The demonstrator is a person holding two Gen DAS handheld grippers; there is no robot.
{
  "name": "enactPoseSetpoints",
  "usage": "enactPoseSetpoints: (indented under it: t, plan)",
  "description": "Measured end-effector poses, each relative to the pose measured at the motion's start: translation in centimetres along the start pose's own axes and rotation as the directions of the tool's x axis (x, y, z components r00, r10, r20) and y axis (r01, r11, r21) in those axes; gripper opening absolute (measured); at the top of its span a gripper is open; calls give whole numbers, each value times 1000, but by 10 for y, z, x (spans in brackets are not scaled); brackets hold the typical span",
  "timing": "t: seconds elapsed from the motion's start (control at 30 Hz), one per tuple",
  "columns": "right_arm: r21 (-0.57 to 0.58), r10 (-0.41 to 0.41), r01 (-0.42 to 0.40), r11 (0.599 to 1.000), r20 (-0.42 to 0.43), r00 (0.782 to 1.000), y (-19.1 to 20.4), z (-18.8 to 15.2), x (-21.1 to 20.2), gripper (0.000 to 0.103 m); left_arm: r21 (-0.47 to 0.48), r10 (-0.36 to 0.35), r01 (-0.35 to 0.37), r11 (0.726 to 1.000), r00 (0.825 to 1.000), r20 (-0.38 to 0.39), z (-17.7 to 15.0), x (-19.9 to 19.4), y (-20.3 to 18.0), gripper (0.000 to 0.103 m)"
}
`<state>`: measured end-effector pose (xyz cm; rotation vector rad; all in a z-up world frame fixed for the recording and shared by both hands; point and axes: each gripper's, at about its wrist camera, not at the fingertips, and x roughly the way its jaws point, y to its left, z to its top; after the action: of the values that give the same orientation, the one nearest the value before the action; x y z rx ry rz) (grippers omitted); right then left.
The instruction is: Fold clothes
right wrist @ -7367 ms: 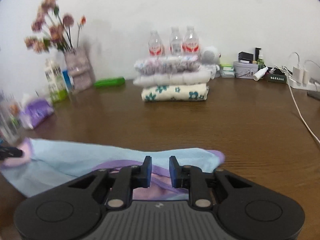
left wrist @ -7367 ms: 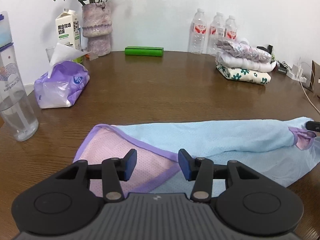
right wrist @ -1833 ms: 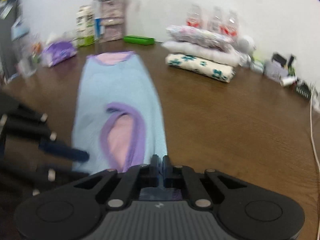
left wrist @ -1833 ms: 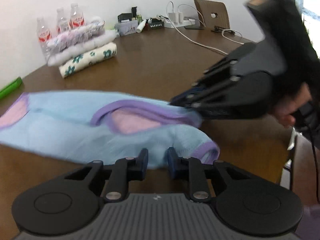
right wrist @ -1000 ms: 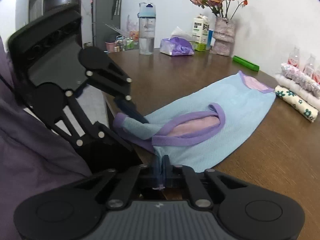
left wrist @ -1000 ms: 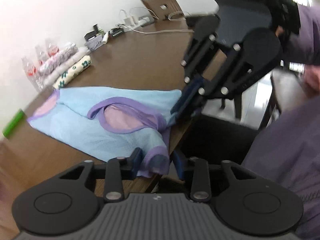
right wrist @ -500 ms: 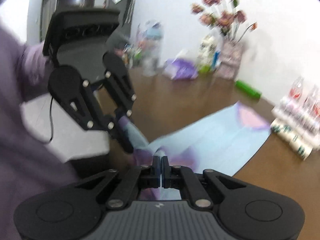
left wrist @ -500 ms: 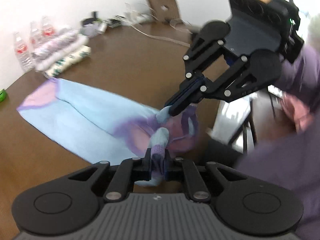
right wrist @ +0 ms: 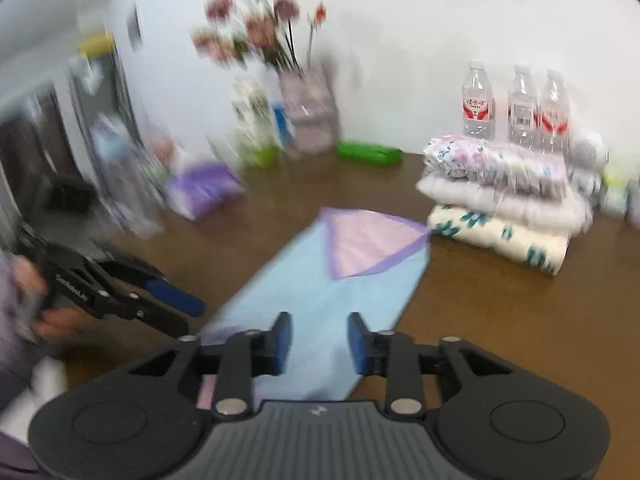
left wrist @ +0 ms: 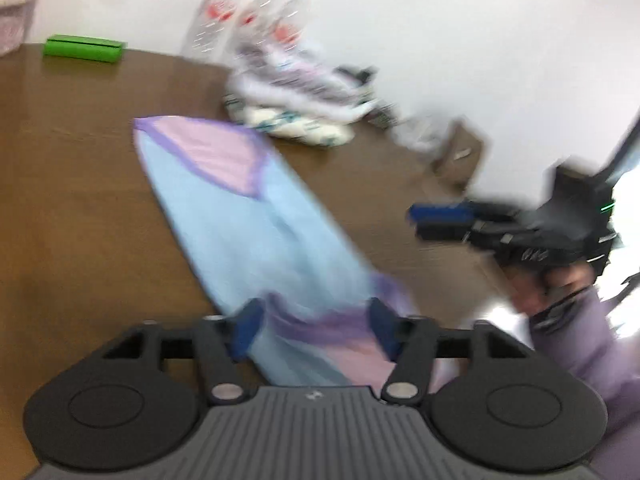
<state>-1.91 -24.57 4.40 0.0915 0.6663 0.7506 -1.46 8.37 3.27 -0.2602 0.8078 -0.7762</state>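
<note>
We've just let go: both jaws wide, light-blue mesh garment with purple trim [right wrist: 320, 292] dropped lengthwise on the brown wooden bench [right wrist: 500, 320]; cross-fold likely next.

Three water bottles [right wrist: 516, 100] behind; green box [right wrist: 369, 153] (blurred) near flower vase [right wrist: 308, 120].

You see bright, even light in both views. Motion blur smears the three clear plastic water bottles [left wrist: 248, 20] in your left view and the pink flowers [right wrist: 256, 32] in your right view. Fisheye distortion bends the edges, with dark corners.
</note>
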Motion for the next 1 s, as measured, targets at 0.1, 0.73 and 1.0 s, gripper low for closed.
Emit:
enactPoseSetpoints:
  t: [0.1,0.73,1.0]
  plan:
    - [140,44,-40,989,-28,999,-1,-25,1,48,16,55,-55,998,998,-27,-4,17,-16,64]
    - [60,-129,129,990,-10,992,10,-11,42,20,61,243,-253,966,961,131,-5,19,-35,32]
    - [97,-78,79,992,-17,997,24,-49,21,19,240,305,-304,922,952,35,-38,52,-67,22]
